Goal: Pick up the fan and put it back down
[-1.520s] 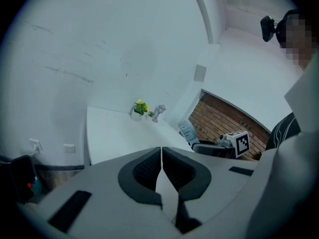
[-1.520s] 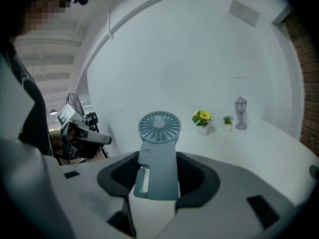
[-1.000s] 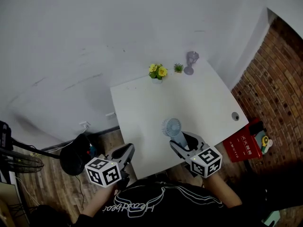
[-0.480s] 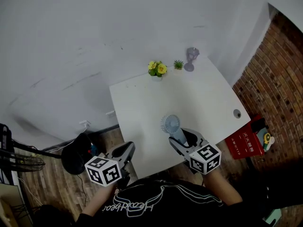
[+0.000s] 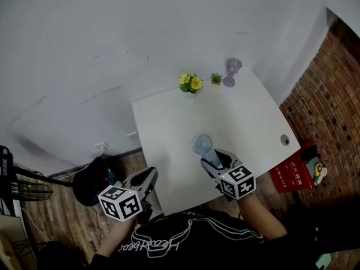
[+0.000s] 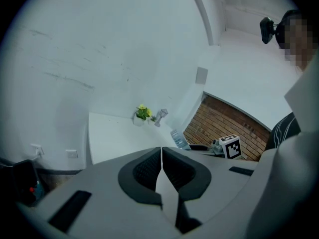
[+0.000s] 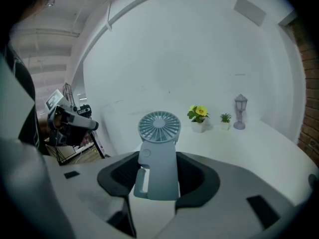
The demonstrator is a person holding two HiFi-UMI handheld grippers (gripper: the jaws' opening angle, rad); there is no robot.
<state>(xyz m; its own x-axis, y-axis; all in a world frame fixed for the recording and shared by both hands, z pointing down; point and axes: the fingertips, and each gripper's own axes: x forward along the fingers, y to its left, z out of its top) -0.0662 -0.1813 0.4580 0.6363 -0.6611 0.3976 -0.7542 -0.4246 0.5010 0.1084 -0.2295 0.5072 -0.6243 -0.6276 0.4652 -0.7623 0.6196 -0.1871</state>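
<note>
Right gripper (image 5: pixel 218 162) jaws gripped fan (image 7: pixel 159 153) by its body. Fan upright, round head on top, over near edge of desk (image 5: pixel 169 134). Left gripper (image 6: pixel 161 169) jaws closed, empty, off desk's near left corner. Flowers (image 5: pixel 190 84) at far edge.

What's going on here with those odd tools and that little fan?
A person holds a hand-held gripper in each hand. The right hand-held gripper is clamped on a small pale blue fan, upright over the near part of the white table. The left hand-held gripper is shut, empty, just off the table's left side. Whether the fan touches the table is unclear.
</note>
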